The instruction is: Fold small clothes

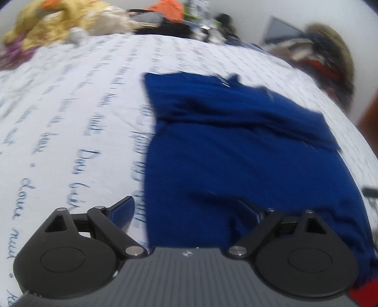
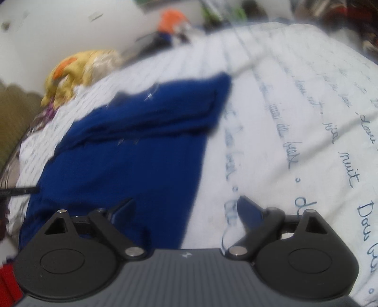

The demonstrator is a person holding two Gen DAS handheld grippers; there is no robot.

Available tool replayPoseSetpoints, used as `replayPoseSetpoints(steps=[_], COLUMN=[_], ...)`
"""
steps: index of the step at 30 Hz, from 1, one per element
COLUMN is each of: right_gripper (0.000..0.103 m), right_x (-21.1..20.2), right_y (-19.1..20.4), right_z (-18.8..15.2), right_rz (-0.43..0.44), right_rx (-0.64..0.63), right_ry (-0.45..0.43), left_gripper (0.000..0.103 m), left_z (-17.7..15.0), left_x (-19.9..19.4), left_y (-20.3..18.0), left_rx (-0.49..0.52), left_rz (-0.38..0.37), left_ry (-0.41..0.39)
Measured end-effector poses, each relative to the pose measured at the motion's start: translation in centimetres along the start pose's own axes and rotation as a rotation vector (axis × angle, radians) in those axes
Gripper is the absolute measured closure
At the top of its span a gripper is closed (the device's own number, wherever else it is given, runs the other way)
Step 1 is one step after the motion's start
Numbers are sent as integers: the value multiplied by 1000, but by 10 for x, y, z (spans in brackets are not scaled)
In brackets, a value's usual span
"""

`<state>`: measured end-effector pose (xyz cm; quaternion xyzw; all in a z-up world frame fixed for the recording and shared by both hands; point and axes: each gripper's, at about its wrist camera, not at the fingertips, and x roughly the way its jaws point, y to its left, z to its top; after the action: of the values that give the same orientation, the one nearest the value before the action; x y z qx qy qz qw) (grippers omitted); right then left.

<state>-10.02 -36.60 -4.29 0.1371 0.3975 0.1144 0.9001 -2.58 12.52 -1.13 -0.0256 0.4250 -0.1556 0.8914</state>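
A dark blue garment lies on a white bedsheet printed with blue handwriting. Its far part is folded over itself in a thick band. My left gripper is open over the garment's near left edge, its left finger over the sheet and its right finger over the cloth. The garment also shows in the right wrist view. My right gripper is open over its near right edge, left finger over cloth, right finger over the sheet. Neither holds anything. Both views are blurred.
A yellow plush heap lies at the bed's far left. Orange and dark items lie along the far edge. A pile of clothes with a fur trim is at the far right. Something red shows below the bed's near edge.
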Motion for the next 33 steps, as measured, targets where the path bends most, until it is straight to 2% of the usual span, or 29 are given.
replayPoseSetpoints(steps=[3,6,8,9,10,11,12,13,14,16,19,22,25,28,33], right_gripper=[9,9,12,21,29,49,71,81,94,95,97,97,97,97,97], right_x=[-4,-6,-5,-4,-3,-1,2,4,7,8,6,0,0,12,32], right_y=[11,23,31,33,36,37,37,34,31,28,33,33,33,31,28], right_z=[-9,-17,-22,-23,-23,-23,-21,-19,-17,-15,-11,3,19,36,54], right_rz=[44,132,202,230,239,234,225,210,191,196,189,203,198,138,21], right_rx=[-72,-106,-103,-100,-98,-88,-71,-49,-33,-4,-17,-3,-7,-19,-23], right_ry=[48,83,94,95,87,85,81,77,73,57,17,-45,-109,-155,-201], left_gripper=[14,16,26,32,49,67,73,86,93,95,95,95,95,95,95], left_z=[-9,-17,-18,-18,-17,-16,-14,-12,-10,-6,3,17,37,52,67], left_x=[-1,-2,-3,-4,-5,-5,-4,-4,-5,-6,-12,-23,-24,-9,20], left_y=[-16,-25,-28,-30,-30,-31,-31,-29,-26,-21,-25,-31,-29,-26,-20], left_rx=[61,97,105,111,119,132,137,131,115,74,67,76,44,8,-41], left_rz=[-40,-40,-37,-31,-16,6,30,42,43,32,24,8,2,42,110], left_ry=[10,11,10,9,9,11,15,18,18,19,-18,-97,-167,-184,-169])
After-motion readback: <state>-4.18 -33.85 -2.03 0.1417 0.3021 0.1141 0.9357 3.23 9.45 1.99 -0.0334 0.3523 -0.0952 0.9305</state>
